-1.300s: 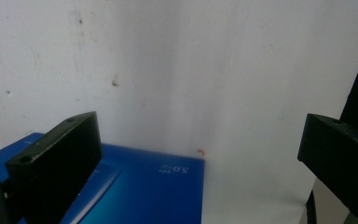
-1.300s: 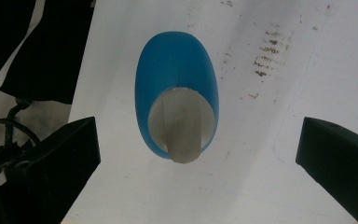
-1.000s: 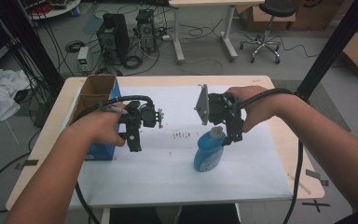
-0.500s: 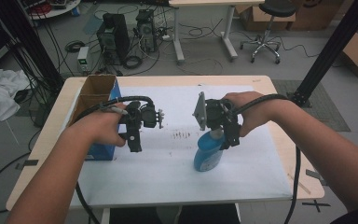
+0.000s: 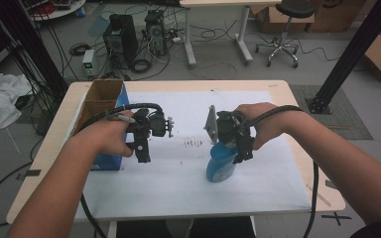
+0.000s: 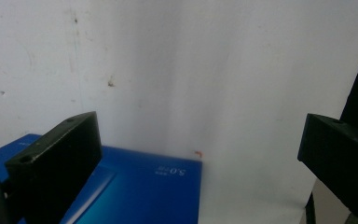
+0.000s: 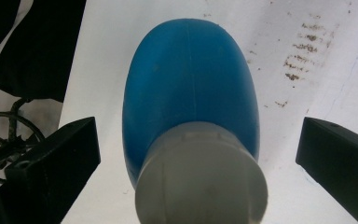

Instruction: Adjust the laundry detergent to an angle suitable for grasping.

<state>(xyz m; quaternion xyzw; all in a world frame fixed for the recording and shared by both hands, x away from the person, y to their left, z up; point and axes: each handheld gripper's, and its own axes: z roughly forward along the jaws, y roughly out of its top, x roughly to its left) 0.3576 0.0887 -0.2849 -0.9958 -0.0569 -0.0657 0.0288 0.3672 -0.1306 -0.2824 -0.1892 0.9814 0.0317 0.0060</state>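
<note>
A blue bottle (image 5: 220, 169) with a grey cap (image 7: 200, 186) rests on the white paper near the table's middle right. My right gripper (image 5: 242, 152) hovers over its cap end. In the right gripper view the right gripper (image 7: 200, 135) is open, its jaws wide on either side of the cap and blue body (image 7: 191, 84) without touching them. My left gripper (image 5: 143, 152) hangs beside a blue box (image 5: 106, 161) at the left. In the left gripper view the left gripper (image 6: 200, 135) is open with nothing between its jaws, and the blue box (image 6: 135, 186) lies below them.
White paper (image 5: 188, 188) covers most of the wooden table (image 5: 278, 91), with dark stains (image 5: 193, 144) at its middle. The blue box has an open cardboard top (image 5: 101, 96) at the far left. Computers, cables and a stool stand on the floor beyond.
My right gripper has come down and slightly toward me over the bottle's cap. The left gripper has stayed in place.
</note>
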